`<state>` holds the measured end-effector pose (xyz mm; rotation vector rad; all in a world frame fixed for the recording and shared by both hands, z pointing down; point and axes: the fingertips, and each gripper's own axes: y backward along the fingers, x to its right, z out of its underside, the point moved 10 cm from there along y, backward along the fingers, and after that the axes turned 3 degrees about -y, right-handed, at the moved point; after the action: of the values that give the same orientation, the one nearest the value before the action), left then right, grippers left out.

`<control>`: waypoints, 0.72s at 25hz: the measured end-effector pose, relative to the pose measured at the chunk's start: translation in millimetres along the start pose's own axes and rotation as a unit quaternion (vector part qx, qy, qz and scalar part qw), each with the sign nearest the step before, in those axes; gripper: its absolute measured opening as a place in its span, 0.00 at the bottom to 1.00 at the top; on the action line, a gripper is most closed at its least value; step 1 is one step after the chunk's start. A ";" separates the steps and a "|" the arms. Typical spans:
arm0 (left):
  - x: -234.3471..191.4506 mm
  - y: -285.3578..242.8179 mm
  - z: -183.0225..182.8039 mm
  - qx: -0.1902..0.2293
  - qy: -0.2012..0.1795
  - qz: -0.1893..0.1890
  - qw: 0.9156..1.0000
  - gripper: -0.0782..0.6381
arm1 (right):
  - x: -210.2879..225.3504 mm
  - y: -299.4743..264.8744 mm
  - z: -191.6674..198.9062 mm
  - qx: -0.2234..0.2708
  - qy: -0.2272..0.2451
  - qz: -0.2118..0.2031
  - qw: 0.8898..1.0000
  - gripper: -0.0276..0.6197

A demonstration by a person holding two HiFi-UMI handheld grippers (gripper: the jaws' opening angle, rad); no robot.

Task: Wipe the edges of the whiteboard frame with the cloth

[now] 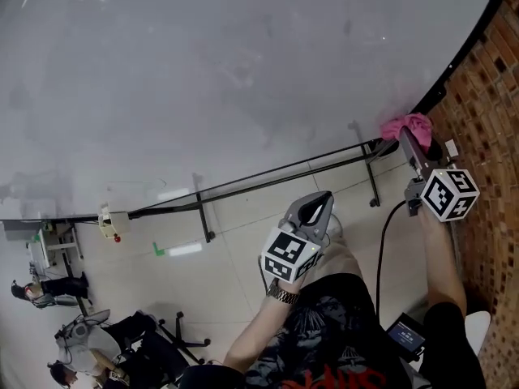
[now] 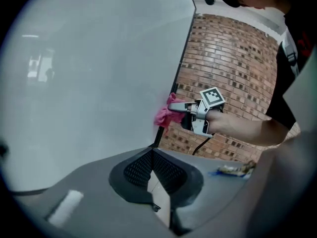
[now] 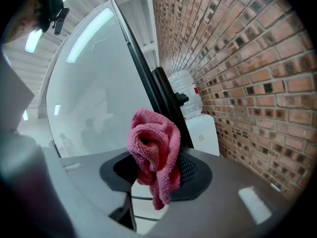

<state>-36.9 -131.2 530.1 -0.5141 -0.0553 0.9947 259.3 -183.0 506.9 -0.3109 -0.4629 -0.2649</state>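
The cloth [image 1: 409, 126], pink and bunched, is pinched in the right tongs [image 1: 405, 138]. It is held at the lower end of the right-hand edge of the black whiteboard frame [image 1: 465, 49], beside the brick wall [image 1: 486, 136]. In the right gripper view the two pads of the right tongs [image 3: 156, 175] are clamped on the middle of the cloth [image 3: 153, 150] (they are kept apart only by the fabric). A fold stands above the pads and a tail hangs below them.

The left tongs [image 1: 319, 203] are pressed together with nothing between them. They are held well apart from the frame, lower than the right tongs, and point toward the whiteboard [image 1: 243, 71]. In the left gripper view the dark pads of the left tongs [image 2: 152, 172] are seen to meet along their length.

Differences between views:
- Left gripper view: the right tongs [image 2: 174, 108] are shown from the side, and the cloth [image 2: 163, 115] is seen against the whiteboard frame [image 2: 185, 48].
- Right gripper view: the whiteboard frame [image 3: 148, 78] stands behind the cloth, so contact cannot be told there. A clear water jug [image 3: 187, 95] on a white cabinet [image 3: 203, 133] is shown beyond the frame.
- Head view: the floor [image 1: 243, 250], seated people [image 1: 49, 290] at lower left and a black cable [image 1: 379, 258] leading from the right tongs are shown only here.
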 end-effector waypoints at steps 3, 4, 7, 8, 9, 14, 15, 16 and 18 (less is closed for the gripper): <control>11.4 -8.7 -23.9 0.001 -0.028 0.024 0.999 0.11 | -6.9 4.3 -16.4 0.011 0.012 -0.005 1.000 0.27; 15.3 -11.1 -30.9 0.001 -0.029 0.036 0.999 0.11 | -8.8 6.3 -23.5 0.018 0.016 -0.005 1.000 0.27; 27.2 -7.1 -50.1 0.016 -0.029 0.069 0.997 0.11 | -20.5 13.0 -43.0 0.042 0.029 -0.006 0.999 0.27; 31.5 -1.1 -53.8 0.024 -0.034 0.074 0.996 0.11 | -26.8 16.7 -46.8 0.049 0.033 -0.008 0.998 0.27; 35.4 6.2 -55.7 0.031 -0.040 0.076 0.996 0.11 | -34.0 20.9 -49.6 0.055 0.038 -0.010 0.998 0.27; 43.7 27.9 -49.5 0.026 -0.069 0.041 0.996 0.11 | -70.2 43.0 -57.2 0.077 0.051 -0.031 0.995 0.27; 41.6 26.8 -49.0 0.025 -0.066 0.036 0.997 0.11 | -76.6 44.3 -57.4 0.077 0.056 -0.040 0.995 0.27; 38.3 24.5 -51.5 0.025 -0.063 0.034 0.997 0.11 | -83.1 43.3 -57.5 0.073 0.066 -0.051 0.994 0.27; 35.0 22.7 -61.1 0.028 -0.067 0.030 0.997 0.11 | -97.9 42.9 -51.1 0.059 0.088 -0.074 0.992 0.27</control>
<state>-18.6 -116.6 459.9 -0.3984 -0.1317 1.0867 208.6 -144.0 407.1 -0.1352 -0.3263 -0.4041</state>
